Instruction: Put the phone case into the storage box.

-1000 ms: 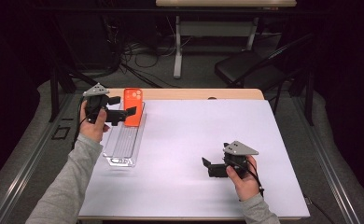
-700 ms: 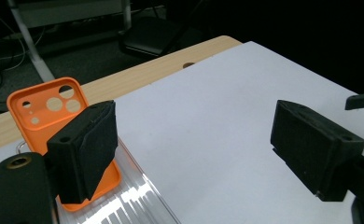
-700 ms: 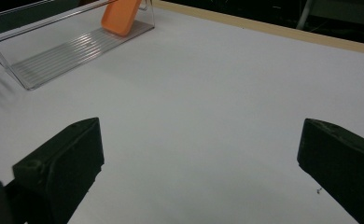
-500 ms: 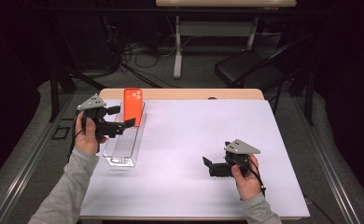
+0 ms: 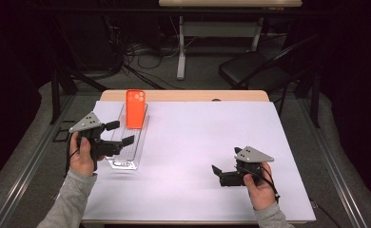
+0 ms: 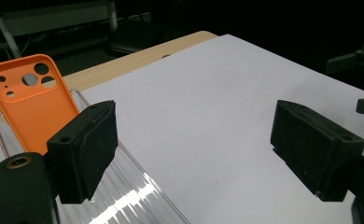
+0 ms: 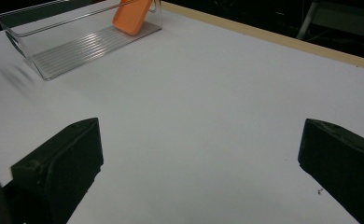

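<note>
Item: orange phone case [image 5: 135, 108], standing tilted against the far end wall of a clear plastic tray [image 5: 126, 164], w/ camera cut-outs up; tray lies lengthwise by the bench [image 5: 193, 137] left edge, reaching toward the far-left corner. Left gripper [image 5: 119, 133]: fingers [image 6: 84, 149] released, spread wide w/ nothing between, hovering over the tray's left rim near its mid-length, apart from the case. Right gripper [image 5: 216, 174]: fingers [image 7: 61, 161] released, wide apart, nothing held, over bare white bench surface near the near-right corner, well apart from tray & case.
</note>
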The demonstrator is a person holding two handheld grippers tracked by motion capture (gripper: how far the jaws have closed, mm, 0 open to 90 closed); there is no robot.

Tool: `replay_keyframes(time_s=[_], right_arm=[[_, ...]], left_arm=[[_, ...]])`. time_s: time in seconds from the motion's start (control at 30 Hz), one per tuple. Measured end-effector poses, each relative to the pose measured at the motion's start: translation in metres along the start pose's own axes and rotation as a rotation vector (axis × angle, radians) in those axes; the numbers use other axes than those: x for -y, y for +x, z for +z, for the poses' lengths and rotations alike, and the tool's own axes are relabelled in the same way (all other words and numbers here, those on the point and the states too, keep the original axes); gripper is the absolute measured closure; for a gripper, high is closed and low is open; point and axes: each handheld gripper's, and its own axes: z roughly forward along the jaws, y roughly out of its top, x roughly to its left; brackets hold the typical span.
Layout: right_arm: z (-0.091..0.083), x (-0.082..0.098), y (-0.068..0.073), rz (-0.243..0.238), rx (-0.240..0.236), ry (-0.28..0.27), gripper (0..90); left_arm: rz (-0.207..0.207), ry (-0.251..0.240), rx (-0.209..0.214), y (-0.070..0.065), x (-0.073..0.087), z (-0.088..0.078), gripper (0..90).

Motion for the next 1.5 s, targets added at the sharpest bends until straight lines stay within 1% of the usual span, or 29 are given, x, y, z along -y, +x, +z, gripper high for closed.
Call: replay_keyframes(time_s=[0.13,0.27,0.33,0.47,0.5,0.6,0.67,0.77,0.97,1.07,1.13,1.3,1.4,1.43,1.5], right_arm=[[-0.010,0.002,-0.003,0.001,0.006,-0.004,0.0],[-0.019,0.007,-0.005,0.002,0.014,-0.008,0.0],[-0.023,0.009,-0.006,0.004,0.019,-0.010,0.0],[-0.030,0.016,-0.008,0.010,0.028,-0.004,0.0],[-0.031,0.017,-0.009,0.015,0.032,-0.005,0.0],[-0.036,0.022,-0.010,0.025,0.035,-0.004,0.0],[-0.039,0.025,-0.012,0.028,0.039,-0.003,0.0],[-0.043,0.030,-0.013,0.041,0.045,-0.006,0.0],[-0.047,0.039,-0.018,0.055,0.058,-0.010,0.0],[-0.048,0.042,-0.021,0.067,0.063,-0.015,0.0],[-0.048,0.044,-0.023,0.070,0.070,-0.020,0.0],[-0.048,0.048,-0.026,0.081,0.080,-0.019,0.0],[-0.047,0.051,-0.027,0.073,0.091,-0.015,0.0],[-0.047,0.052,-0.028,0.066,0.095,-0.015,0.0],[-0.045,0.054,-0.029,0.066,0.093,-0.009,0.0]], left_arm=[[0.002,-0.012,0.007,-0.006,0.007,-0.007,15.5],[-0.008,-0.028,0.021,-0.013,0.021,-0.011,15.6],[-0.008,-0.024,0.033,-0.015,0.027,-0.012,15.6],[-0.016,-0.031,0.032,-0.018,0.039,-0.013,15.6],[-0.017,-0.036,0.027,-0.019,0.042,-0.013,15.6],[-0.021,-0.044,0.029,-0.020,0.049,-0.016,15.6],[-0.017,-0.046,0.034,-0.021,0.054,-0.017,15.6],[-0.009,-0.043,0.026,-0.022,0.061,-0.018,15.6],[-0.026,-0.040,0.033,-0.022,0.072,-0.017,15.6],[-0.026,-0.040,0.042,-0.021,0.077,-0.015,15.6],[-0.022,-0.037,0.038,-0.021,0.079,-0.013,15.6],[-0.035,-0.044,0.049,-0.018,0.085,-0.009,15.6],[-0.036,-0.039,0.047,-0.018,0.088,-0.007,15.6],[-0.038,-0.037,0.056,-0.018,0.089,-0.007,15.6],[-0.040,-0.035,0.045,-0.018,0.090,-0.006,15.6]])
